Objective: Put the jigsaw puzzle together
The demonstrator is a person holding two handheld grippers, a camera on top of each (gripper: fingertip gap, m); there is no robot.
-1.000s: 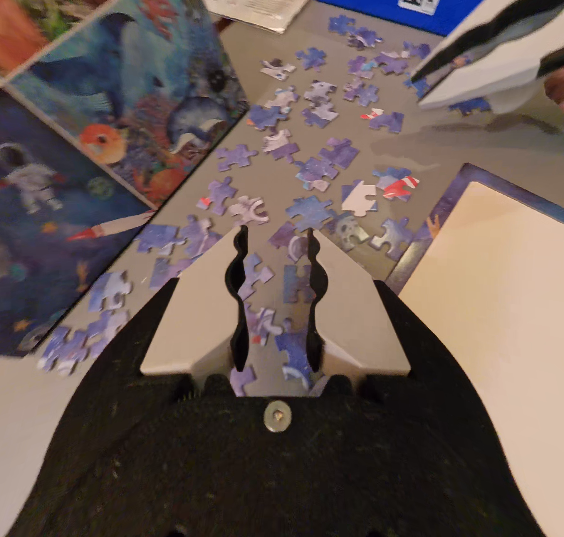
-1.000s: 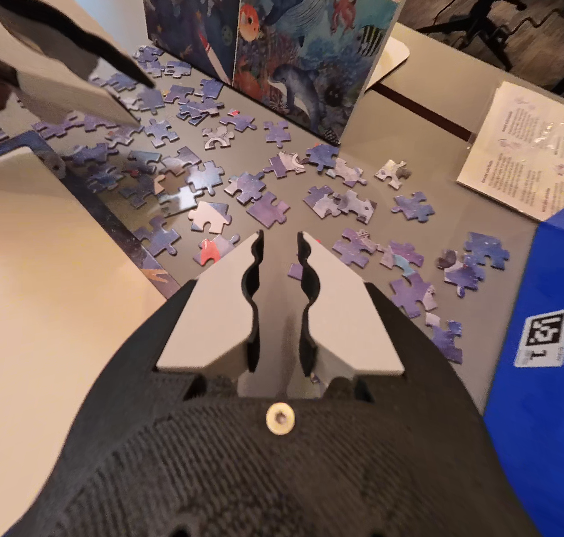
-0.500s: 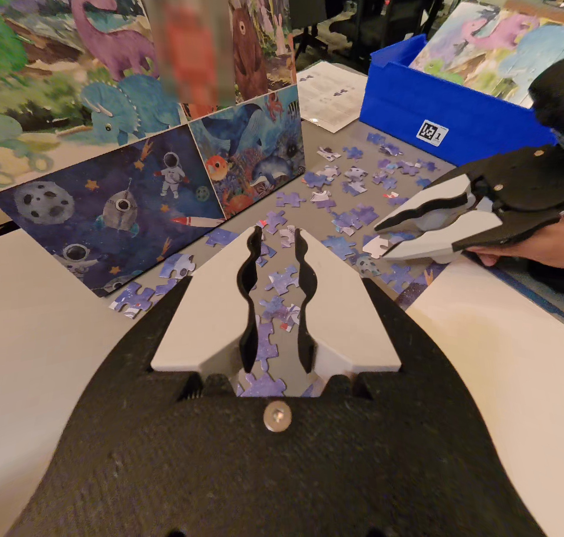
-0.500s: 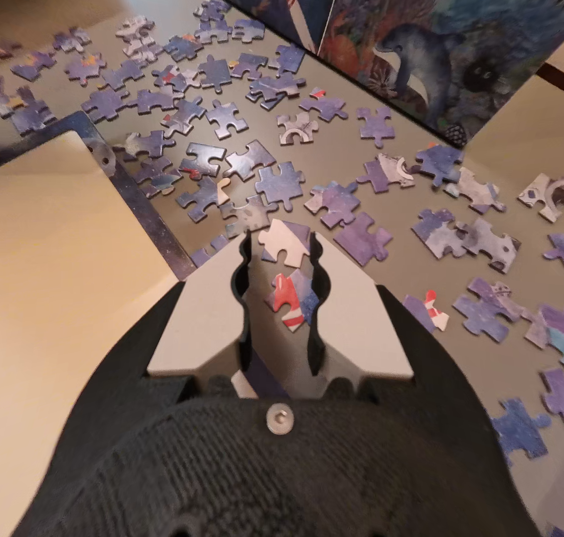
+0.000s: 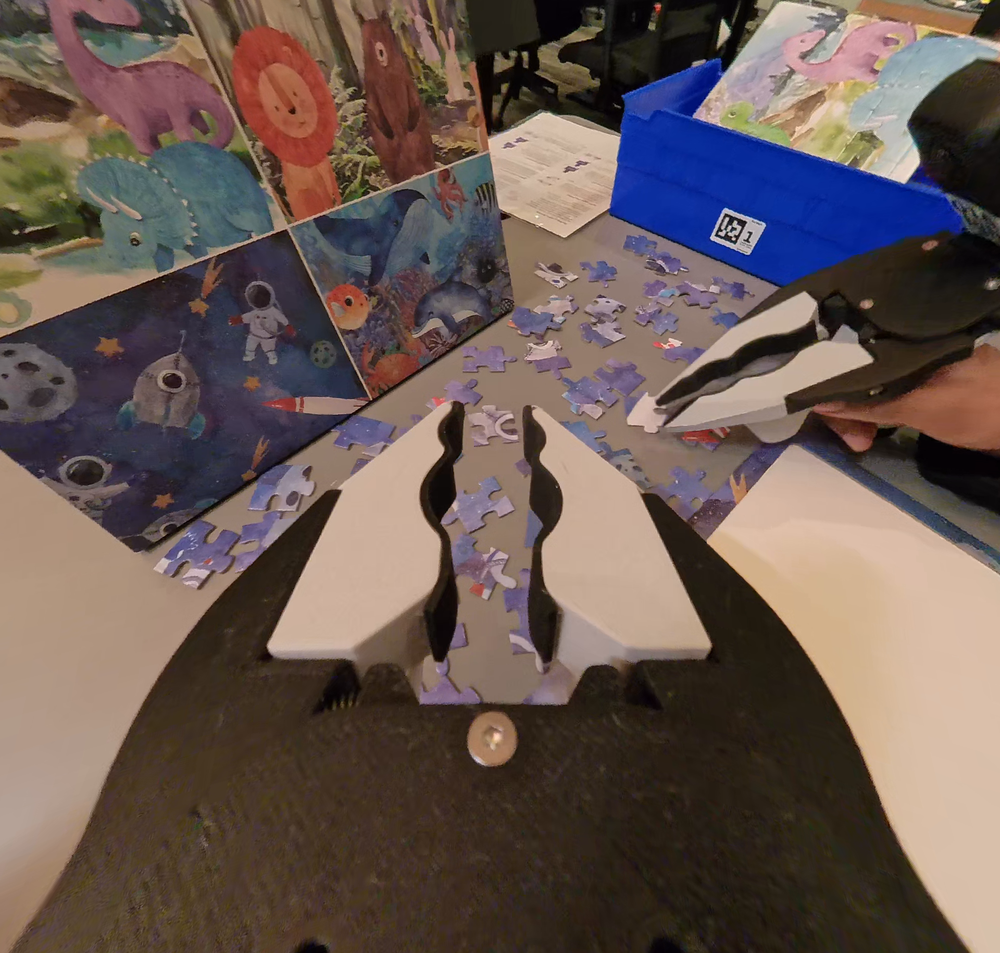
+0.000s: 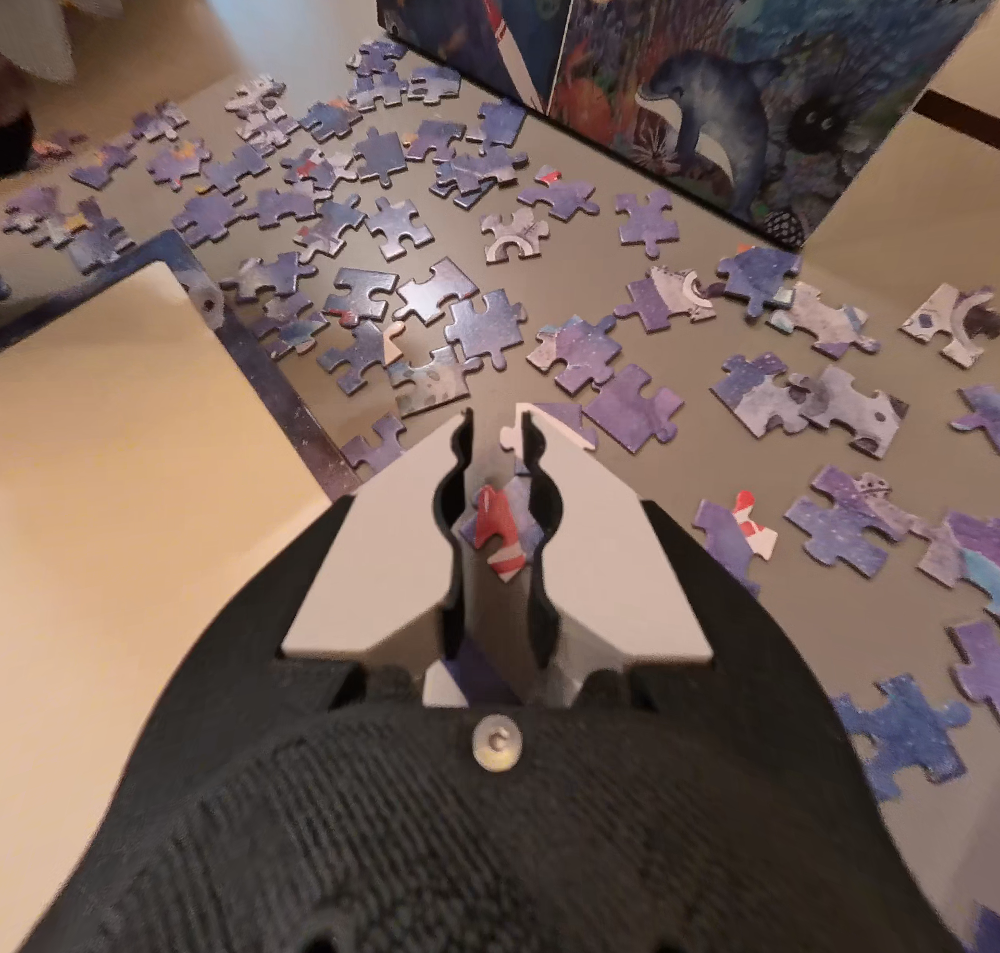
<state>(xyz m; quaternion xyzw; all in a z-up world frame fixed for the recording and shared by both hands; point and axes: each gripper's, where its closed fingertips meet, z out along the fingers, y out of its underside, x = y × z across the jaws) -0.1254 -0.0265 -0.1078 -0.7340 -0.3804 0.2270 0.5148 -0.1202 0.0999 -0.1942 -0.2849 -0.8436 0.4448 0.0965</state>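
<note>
The right tool [image 6: 493, 419] points down at the grey table [image 6: 676, 499], its two grey fingers slightly parted. Its right fingertip [image 6: 529, 419] covers part of a mostly white jigsaw piece with a purple corner [image 6: 563, 424], so I cannot tell whether the tips pinch that piece or only rest at it. In the left wrist view the same tool [image 5: 661, 408] lies low, tips at the white piece [image 5: 644, 414]; a bare hand [image 5: 931, 407] holds it, cut off by the picture edge.

A piece with a red and white rocket [image 6: 498, 532] shows between the right tool's fingers, partly masked by them.

The left tool [image 5: 493, 413] hangs above the table, fingers apart, gripping nothing; its black body hides the near table.

The loose purple and blue jigsaw pieces [image 6: 379, 234] lie scattered over the table between the upright picture board with the space and sea scenes [image 5: 227, 364] and the cream tray with a dark blue frame [image 6: 108, 440], whose far parts run out of view. The tray's inside shows bare.

Behind stand a blue plastic bin [image 5: 757, 191] holding a dinosaur picture and a printed white sheet [image 5: 557, 174].
</note>
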